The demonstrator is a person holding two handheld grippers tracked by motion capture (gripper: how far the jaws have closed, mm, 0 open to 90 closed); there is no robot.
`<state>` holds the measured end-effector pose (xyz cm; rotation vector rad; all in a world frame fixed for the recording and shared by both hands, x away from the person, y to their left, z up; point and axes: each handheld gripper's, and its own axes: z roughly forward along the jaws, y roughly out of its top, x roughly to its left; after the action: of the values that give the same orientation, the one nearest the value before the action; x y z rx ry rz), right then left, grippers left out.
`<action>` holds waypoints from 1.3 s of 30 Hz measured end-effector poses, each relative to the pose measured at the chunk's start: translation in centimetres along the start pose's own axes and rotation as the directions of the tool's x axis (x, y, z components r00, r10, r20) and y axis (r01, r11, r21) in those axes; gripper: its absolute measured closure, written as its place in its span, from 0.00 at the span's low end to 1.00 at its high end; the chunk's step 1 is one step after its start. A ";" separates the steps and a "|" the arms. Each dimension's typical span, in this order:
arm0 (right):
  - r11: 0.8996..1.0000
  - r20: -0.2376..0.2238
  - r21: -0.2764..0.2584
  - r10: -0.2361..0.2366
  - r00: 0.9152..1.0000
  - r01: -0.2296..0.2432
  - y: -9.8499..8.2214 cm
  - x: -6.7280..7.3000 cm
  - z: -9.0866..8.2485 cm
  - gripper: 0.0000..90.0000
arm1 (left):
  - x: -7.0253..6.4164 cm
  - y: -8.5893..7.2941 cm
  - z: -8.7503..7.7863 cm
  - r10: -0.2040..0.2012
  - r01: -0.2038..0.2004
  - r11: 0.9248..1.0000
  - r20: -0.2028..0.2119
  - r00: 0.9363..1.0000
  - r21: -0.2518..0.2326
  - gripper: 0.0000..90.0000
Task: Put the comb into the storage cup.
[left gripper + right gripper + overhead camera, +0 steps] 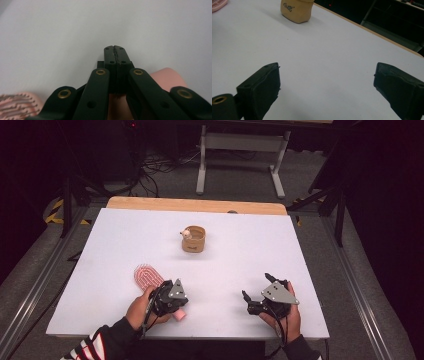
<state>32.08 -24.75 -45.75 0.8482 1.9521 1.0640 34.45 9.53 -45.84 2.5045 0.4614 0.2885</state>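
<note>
Here my left gripper [170,301] sits at 7 o'clock on the white table [240,270], jaws pressed together on nothing, lying over the pink plastic hairbrush [148,276]. I judge the brush light, stiff and slick; its handle [167,78] is the place to pinch. My right gripper [256,299], at 5 o'clock, gapes wide, empty. Its view shows lettering on the tan fabric cup [297,9]; the high view shows the cup's open mouth.

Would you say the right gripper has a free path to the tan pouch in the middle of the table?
Probably yes: the right gripper is open, with bare table between it and the tan pouch.
</note>
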 end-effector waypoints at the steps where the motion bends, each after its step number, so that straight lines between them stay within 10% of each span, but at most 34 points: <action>1: 1.000 -0.001 0.001 0.000 1.000 0.000 0.0 0.0 0.0 0.09 | 0.1 -0.7 -0.6 -0.001 0.001 1.000 0.002 1.000 0.013 1.00; 24: 0.999 -0.011 0.048 -0.016 1.000 0.016 -0.3 0.2 0.7 0.09 | 4.3 -6.6 -4.6 -0.021 0.020 0.996 0.007 1.000 0.088 1.00; 33: 0.998 -0.017 0.055 -0.020 1.000 0.021 -0.3 0.2 0.7 0.09 | 2.7 -8.0 -6.0 -0.024 0.021 0.999 0.080 0.997 0.033 0.98; 39: 0.999 -0.001 0.047 -0.025 1.000 0.025 -0.3 0.3 0.7 0.09 | 2.4 -8.8 -6.9 -0.018 0.005 0.994 0.113 0.993 0.109 1.00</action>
<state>32.46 -24.38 -46.35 0.8466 1.9900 1.0065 32.26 20.77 -45.04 2.6069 0.4560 0.1175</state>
